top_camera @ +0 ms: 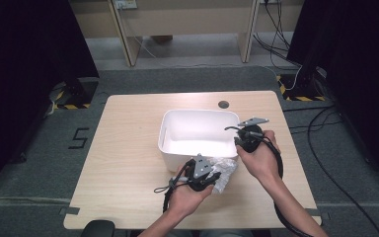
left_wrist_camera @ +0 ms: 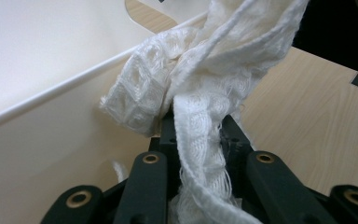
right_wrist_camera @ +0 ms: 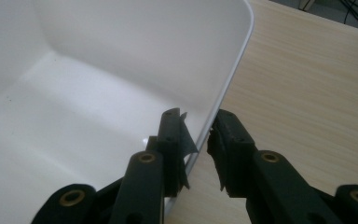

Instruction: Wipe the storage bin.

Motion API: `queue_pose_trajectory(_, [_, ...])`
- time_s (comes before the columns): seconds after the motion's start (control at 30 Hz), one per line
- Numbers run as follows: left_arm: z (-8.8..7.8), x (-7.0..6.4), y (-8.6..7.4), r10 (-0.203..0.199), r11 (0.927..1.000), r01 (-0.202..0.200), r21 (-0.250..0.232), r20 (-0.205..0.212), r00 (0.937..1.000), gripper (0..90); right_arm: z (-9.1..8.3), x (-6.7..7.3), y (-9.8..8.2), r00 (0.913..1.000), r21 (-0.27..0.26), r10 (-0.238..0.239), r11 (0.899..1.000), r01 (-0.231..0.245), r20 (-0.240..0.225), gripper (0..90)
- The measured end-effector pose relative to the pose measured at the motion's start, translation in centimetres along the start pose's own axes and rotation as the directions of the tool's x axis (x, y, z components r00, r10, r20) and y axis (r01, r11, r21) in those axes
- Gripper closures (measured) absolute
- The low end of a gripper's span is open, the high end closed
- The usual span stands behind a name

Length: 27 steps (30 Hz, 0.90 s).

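The only writing to read is a black "5" on the grey floor, left of the table.

A white bin stands on the right half of the table, with its rim well inside the far and right table edges. The left half of the table is bare wood, and a bare strip runs along the near edge too. A small dark hole sits in the wood behind the bin.

The left gripper is at the near right corner of the bin, just outside its wall. Its jaws are closed tight on a white cloth; in the left gripper view the cloth, woven in small squares with frayed edges, rises from between the jaws and hangs against the bin wall, just below the rim.

The right gripper is at the right wall of the bin, near the front corner. In the right gripper view its jaws stand one inside and one outside the wall. They are partly closed around the rim, but I cannot tell if the pads press on it. The inside of the bin is plain white.
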<state>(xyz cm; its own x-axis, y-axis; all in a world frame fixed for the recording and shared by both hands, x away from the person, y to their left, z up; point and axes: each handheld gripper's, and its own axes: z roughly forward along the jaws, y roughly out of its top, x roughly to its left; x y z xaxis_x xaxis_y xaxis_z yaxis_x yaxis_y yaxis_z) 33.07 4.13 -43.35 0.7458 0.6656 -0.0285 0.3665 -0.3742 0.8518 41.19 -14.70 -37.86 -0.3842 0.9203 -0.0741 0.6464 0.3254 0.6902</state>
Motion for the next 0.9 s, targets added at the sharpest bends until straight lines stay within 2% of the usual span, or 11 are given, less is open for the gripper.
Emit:
queue_pose_trajectory(0.43, [0.5, -0.6, 0.6, 0.014, 0.9999, -0.014, 0.001, 0.010, 0.9999, 75.5, 0.1, 0.1, -0.1, 1.0000, 0.010, 0.004, 1.000, -0.004, -0.004, 74.2])
queue_pose_trajectory(0.63, [0.6, -0.5, 0.5, 0.024, 0.9997, -0.024, 0.009, 0.008, 0.9997, 75.5, -0.1, 0.0, 0.0, 0.9998, 0.011, 0.015, 1.000, -0.015, -0.014, 74.4])
queue_pose_trajectory(0.9, [1.1, -0.8, 0.0, 0.017, 0.9996, -0.017, 0.021, 0.011, 0.9998, 75.5, -0.3, -0.1, 0.1, 0.9995, 0.013, 0.022, 1.000, -0.022, -0.022, 74.5])
